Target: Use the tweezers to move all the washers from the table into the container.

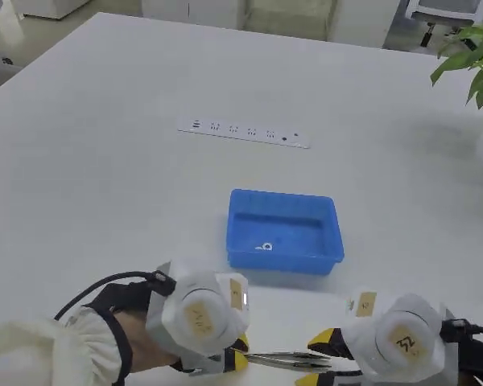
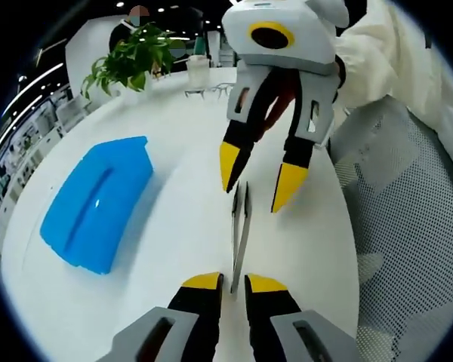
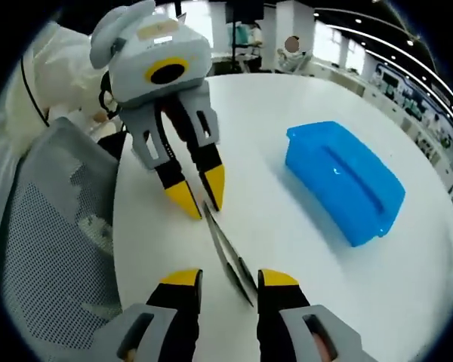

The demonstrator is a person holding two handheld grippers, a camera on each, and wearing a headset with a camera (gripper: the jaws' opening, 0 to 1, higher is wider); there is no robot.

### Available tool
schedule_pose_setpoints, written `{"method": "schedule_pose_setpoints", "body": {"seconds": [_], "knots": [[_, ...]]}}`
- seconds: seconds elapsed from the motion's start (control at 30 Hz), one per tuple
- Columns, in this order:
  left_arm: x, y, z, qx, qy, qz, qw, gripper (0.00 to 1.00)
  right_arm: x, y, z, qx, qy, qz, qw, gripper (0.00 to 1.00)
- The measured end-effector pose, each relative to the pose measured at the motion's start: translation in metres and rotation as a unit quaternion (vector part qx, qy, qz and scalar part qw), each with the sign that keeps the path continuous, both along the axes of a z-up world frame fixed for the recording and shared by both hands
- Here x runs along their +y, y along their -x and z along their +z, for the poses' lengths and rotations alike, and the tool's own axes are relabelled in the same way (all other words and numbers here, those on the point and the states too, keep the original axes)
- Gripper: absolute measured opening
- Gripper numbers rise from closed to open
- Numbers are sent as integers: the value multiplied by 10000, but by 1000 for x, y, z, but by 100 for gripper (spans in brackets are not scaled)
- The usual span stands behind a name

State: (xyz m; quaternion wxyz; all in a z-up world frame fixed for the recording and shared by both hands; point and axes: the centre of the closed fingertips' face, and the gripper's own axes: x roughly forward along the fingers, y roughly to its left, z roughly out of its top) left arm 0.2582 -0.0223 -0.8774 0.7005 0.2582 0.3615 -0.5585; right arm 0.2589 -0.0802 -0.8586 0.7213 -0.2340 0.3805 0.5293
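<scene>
White table (image 1: 88,161): smooth, matte, broad.

Left gripper (image 1: 240,354): white moulded housing, black jaws with yellow tips. It is held low at the near edge by a hand (image 1: 133,334) in a black glove and puffy white sleeve. A round tan sticker sits on top, its writing too blurred to read. In the left gripper view (image 2: 234,285) the jaws stand drawn close around one end of the tweezers, pinching it. The right gripper view (image 3: 200,194) shows the same narrow stance.

White flat power strip (image 1: 243,133): long, with a row of sockets, lying far across the table. Its markings are illegible.

Slim metal tweezers (image 1: 286,359): two thin steel blades, lying level between the two grippers near the table edge. The free end reaches between the right gripper's tips (image 2: 240,226) (image 3: 228,256).

Blue rectangular plastic container (image 1: 283,229): shallow, rimmed, glossy, mid-table beyond the grippers.

Small silver ring washer (image 1: 263,247): inside the container, near its front wall.

Right gripper (image 1: 315,359): same build, with a round tan sticker whose digits look like "32", uncertain. The jaws are spread wide on either side of the tweezers, not touching them (image 3: 230,280) (image 2: 259,177).

Green leafy plant (image 1: 476,64): at the far right edge.
</scene>
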Motion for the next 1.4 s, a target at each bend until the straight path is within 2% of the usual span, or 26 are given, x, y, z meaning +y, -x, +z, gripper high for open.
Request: {"method": "schedule_pose_setpoints", "body": {"seconds": [0.03,0.07,0.13,0.17,0.23,0.27,0.33,0.43,0.5,0.57,0.6,0.67,0.7,0.73,0.77,0.83,0.87,0.97,1.1,1.2,1.23,1.3,1.37,1.4], "knots": [[2,-1,0,41,-19,205,9998,11,-2,1,4,-22,-45,-130,9999,28],[4,-2,1,26,-14,262,9997,12,-3,2,11,-65,-125,-331,9994,30],[6,-1,6,138,107,617,9979,17,-8,3,16,-148,-151,-589,9980,34],[8,0,10,237,179,946,9951,20,-12,4,17,-187,-129,-713,9972,36],[11,0,17,263,304,1214,9918,28,-17,7,21,-177,-252,-1051,9940,40],[14,2,23,306,396,1460,9880,30,-19,9,23,-140,-336,-1213,9919,42],[16,4,38,235,690,1705,9827,31,-24,11,30,-146,-407,-1429,9888,44],[25,6,52,199,882,2076,9740,35,-30,10,43,-261,-577,-1733,9828,47],[34,9,64,82,989,2404,9656,42,-32,9,56,-298,-822,-1969,9765,49],[40,12,72,-5,1064,2602,9597,54,-34,9,66,-392,-956,-2102,9722,52],[43,13,80,-114,1157,2720,9553,58,-36,8,72,-458,-1040,-2190,9691,55],[48,17,91,-147,1340,2892,9477,60,-39,8,80,-550,-1110,-2296,9654,62],[51,17,96,-215,1420,2989,9434,61,-40,8,83,-610,-1132,-2338,9638,64],[56,19,100,-259,1419,3142,9383,64,-42,8,87,-690,-1143,-2376,9621,67],[59,21,102,-303,1408,3164,9376,69,-43,9,90,-754,-1160,-2391,9611,69],[66,23,107,-490,1362,3332,9317,73,-46,11,94,-803,-1184,-2431,9594,71],[69,25,110,-569,1373,3430,9275,76,-47,12,95,-827,-1206,-2457,9583,72],[71,32,114,-580,1411,3541,9227,81,-54,15,99,-928,-1248,-2580,9536,77],[75,39,114,-779,1296,3724,9157,89,-63,19,102,-1001,-1276,-2750,9476,85],[77,43,113,-849,1258,3790,9129,95,-71,20,103,-1071,-1284,-2900,9423,92],[79,43,114,-931,1252,3864,9091,97,-72,20,103,-1080,-1283,-2925,9415,95],[81,44,115,-969,1241,3937,9057,99,-75,19,104,-1131,-1258,-2981,9394,99],[86,43,117,-1058,1262,4062,8988,99,-76,20,104,-1162,-1228,-2967,9399,99],[87,43,118,-1060,1277,4097,8970,99,-76,21,104,-1151,-1224,-2972,9399,99]]}}
